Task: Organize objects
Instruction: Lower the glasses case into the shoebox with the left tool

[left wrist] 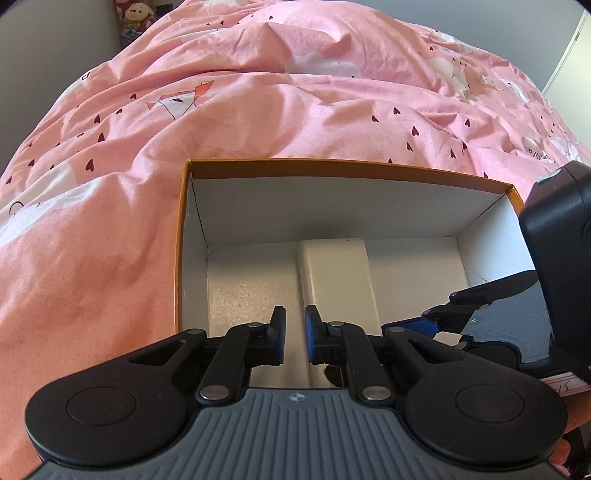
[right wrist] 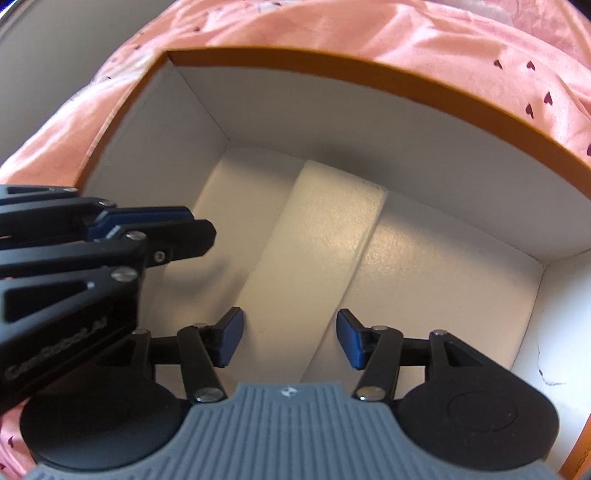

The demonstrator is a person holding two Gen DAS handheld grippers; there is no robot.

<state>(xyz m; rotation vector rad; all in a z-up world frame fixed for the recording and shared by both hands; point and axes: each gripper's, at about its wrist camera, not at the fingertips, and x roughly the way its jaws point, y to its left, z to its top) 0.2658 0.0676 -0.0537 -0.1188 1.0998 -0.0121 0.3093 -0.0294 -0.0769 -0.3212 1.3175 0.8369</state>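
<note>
An open cardboard box (left wrist: 343, 168) with an orange outside and white inside sits on a pink bed cover. A flat white rectangular object (left wrist: 338, 273) lies on the box floor; it also shows in the right wrist view (right wrist: 321, 229). My left gripper (left wrist: 294, 338) hovers over the near end of that object, its jaws narrowly apart and empty. My right gripper (right wrist: 290, 338) is open and empty, its fingers standing either side of the white object's near end inside the box (right wrist: 369, 77). The left gripper also shows in the right wrist view (right wrist: 147, 236).
The pink bed cover (left wrist: 258, 103) with small heart prints surrounds the box on all sides. A stuffed toy (left wrist: 138, 16) sits at the far left corner by a grey wall. The right gripper's body (left wrist: 554, 229) stands at the box's right wall.
</note>
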